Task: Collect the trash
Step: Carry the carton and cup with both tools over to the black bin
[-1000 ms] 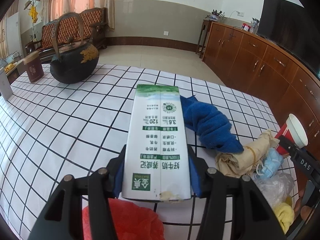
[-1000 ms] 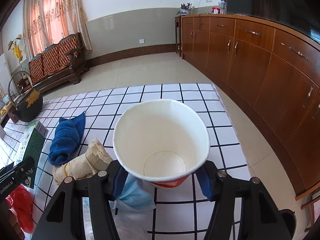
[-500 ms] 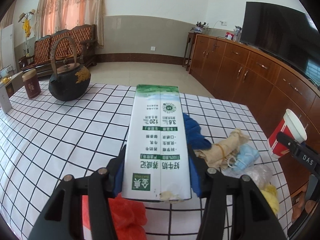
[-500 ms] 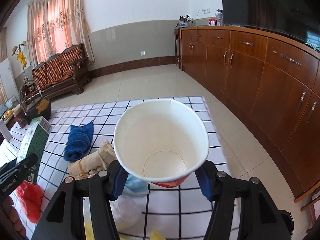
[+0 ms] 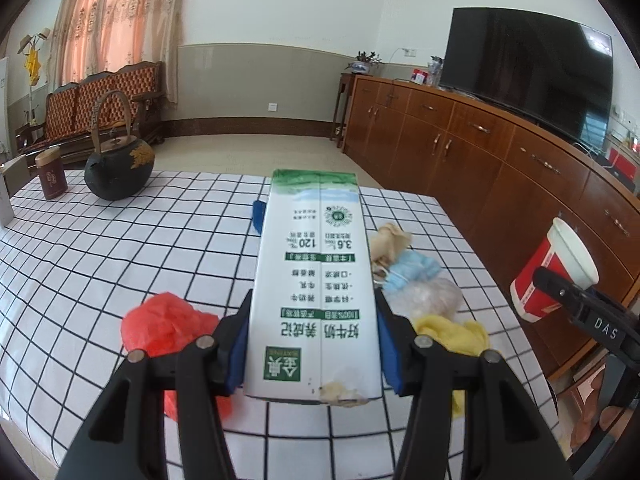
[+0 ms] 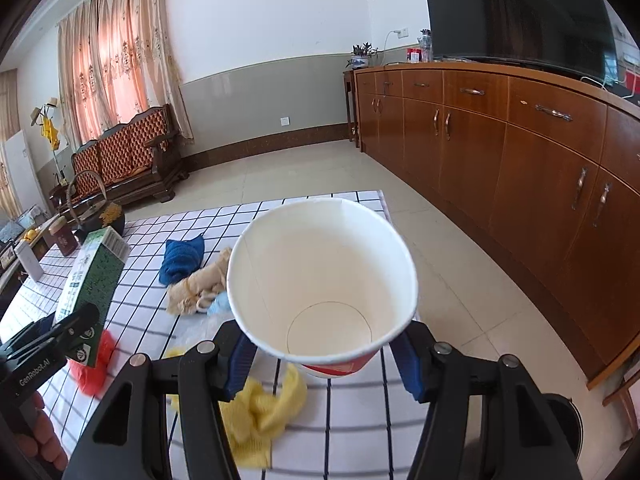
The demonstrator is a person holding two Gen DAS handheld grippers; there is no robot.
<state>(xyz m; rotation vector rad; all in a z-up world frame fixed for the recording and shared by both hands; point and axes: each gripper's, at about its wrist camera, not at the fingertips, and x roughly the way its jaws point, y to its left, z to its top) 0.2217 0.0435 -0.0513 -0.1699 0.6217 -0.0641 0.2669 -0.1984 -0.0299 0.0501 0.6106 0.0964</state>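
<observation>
My left gripper [image 5: 312,356] is shut on a white and green milk carton [image 5: 316,280], lifted above the checked tablecloth [image 5: 120,248]; the same carton [image 6: 90,276] shows at the left of the right wrist view. My right gripper [image 6: 324,354] is shut on an empty red and white paper cup [image 6: 322,280], seen again as the cup [image 5: 554,270] at the right of the left wrist view. On the cloth lie a red plastic bag [image 5: 168,330], a yellow rag [image 6: 260,412], a clear bag [image 5: 430,294], a blue face mask [image 5: 412,270] and a tan crumpled wrapper [image 6: 196,286].
A blue towel [image 6: 182,256], a black kettle [image 5: 118,166] and a brown tin [image 5: 52,174] stand farther back on the table. A wooden cabinet [image 6: 520,168] with a television runs along the right. A dark bin rim [image 6: 564,420] shows low at the right of the table edge.
Both grippers have pulled back and risen with the carton and the cup still held. The red bag, yellow rag and clear bag have come into fuller view below them.
</observation>
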